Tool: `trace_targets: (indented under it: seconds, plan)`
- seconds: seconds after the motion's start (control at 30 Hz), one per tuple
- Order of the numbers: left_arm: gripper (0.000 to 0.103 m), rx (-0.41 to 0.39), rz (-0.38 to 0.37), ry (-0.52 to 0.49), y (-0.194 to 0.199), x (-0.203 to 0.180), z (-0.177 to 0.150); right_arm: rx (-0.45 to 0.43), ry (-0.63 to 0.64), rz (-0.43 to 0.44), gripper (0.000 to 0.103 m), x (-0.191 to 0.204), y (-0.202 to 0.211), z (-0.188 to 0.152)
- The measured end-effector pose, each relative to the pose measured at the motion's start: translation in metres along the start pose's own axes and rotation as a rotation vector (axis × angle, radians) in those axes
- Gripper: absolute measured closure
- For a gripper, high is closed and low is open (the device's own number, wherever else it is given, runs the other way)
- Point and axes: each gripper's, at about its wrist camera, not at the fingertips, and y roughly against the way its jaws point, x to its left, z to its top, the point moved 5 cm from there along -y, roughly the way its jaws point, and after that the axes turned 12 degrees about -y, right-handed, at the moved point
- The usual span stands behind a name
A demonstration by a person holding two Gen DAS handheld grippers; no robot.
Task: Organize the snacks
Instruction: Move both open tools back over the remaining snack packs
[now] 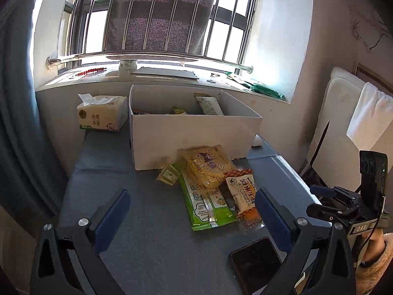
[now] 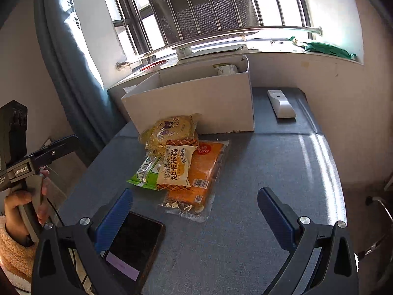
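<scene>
Snack pile [image 2: 176,162] lies ahead of my right gripper [image 2: 195,206], in front of white box [image 2: 191,103] | both my grippers spread wide, holding nothing | left gripper [image 1: 192,207] before same pile | phone [image 2: 132,241] under right's left finger.

Black left gripper [image 1: 192,207] and right gripper [image 2: 195,207] frames, blue finger pads [image 1: 113,217], silver screws, fluffy cream-orange sleeve [image 2: 14,253], bare-skinned hand [image 2: 22,204].
</scene>
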Motion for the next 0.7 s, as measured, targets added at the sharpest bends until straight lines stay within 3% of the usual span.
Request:
trace_targets:
  seconds: [0.23, 0.5, 0.7]
  plan:
    - [0.000, 0.028, -0.023, 0.052, -0.006, -0.008, -0.019, 0.058, -0.005, -0.014, 0.000, 0.000, -0.010, -0.026]
    - [0.000, 0.009, -0.010, 0.047, 0.001, -0.007, -0.018, 0.002, 0.066, -0.026, 0.000, 0.025, -0.024, -0.004]
    - [0.000, 0.012, -0.006, 0.056, 0.003, -0.002, -0.020, 0.053, 0.156, -0.101, 0.000, 0.046, -0.064, 0.010]
